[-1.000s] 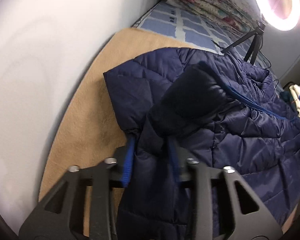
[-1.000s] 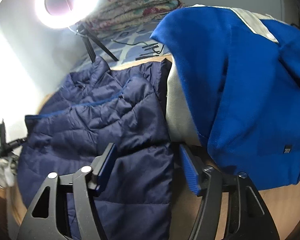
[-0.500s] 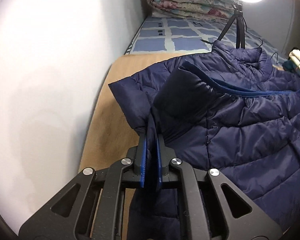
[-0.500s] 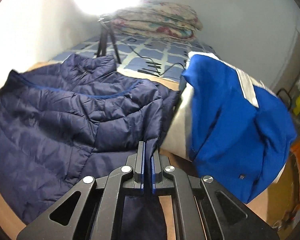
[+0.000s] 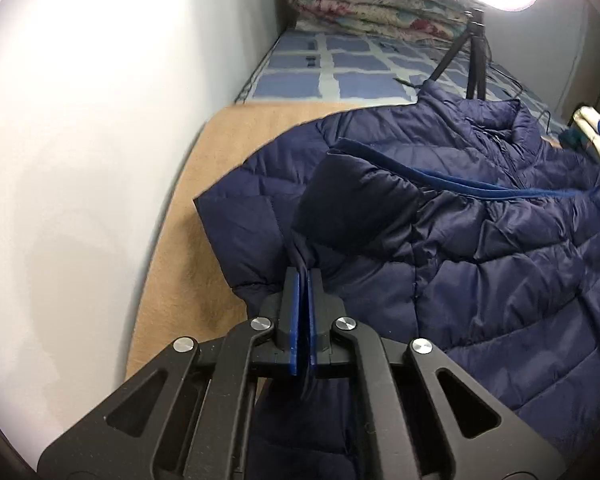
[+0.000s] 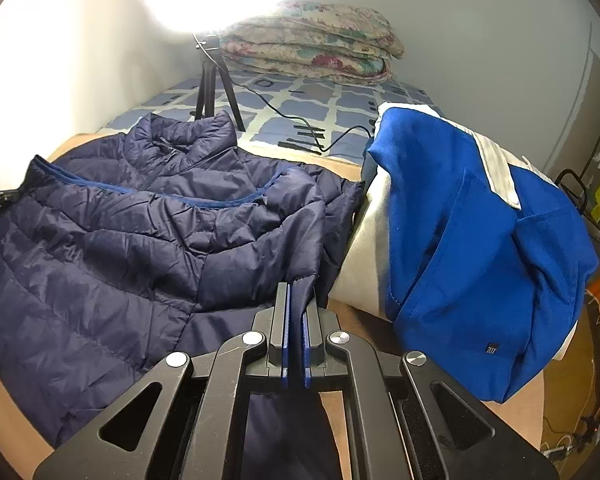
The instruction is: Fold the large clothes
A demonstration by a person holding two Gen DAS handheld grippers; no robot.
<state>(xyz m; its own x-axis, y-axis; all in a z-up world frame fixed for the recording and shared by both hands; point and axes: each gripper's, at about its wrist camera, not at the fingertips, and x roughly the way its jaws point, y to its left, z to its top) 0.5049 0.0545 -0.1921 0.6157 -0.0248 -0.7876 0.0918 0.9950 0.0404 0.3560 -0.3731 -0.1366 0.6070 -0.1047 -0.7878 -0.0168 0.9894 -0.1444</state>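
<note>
Because the navy jacket (image 6: 140, 248), spread on the tan mat (image 5: 188, 264) of the bed, is to be folded, its hem is clenched by the left tool (image 5: 303, 280) and the right tool (image 6: 296, 296).

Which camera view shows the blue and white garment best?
The right wrist view: there the blue and white garment lies in full beside the navy jacket. The left wrist view shows only a small part of it at the right edge.

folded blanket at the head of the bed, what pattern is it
The folded quilted blanket has a floral print, pink and teal on cream; clearest in the right wrist view.
</note>
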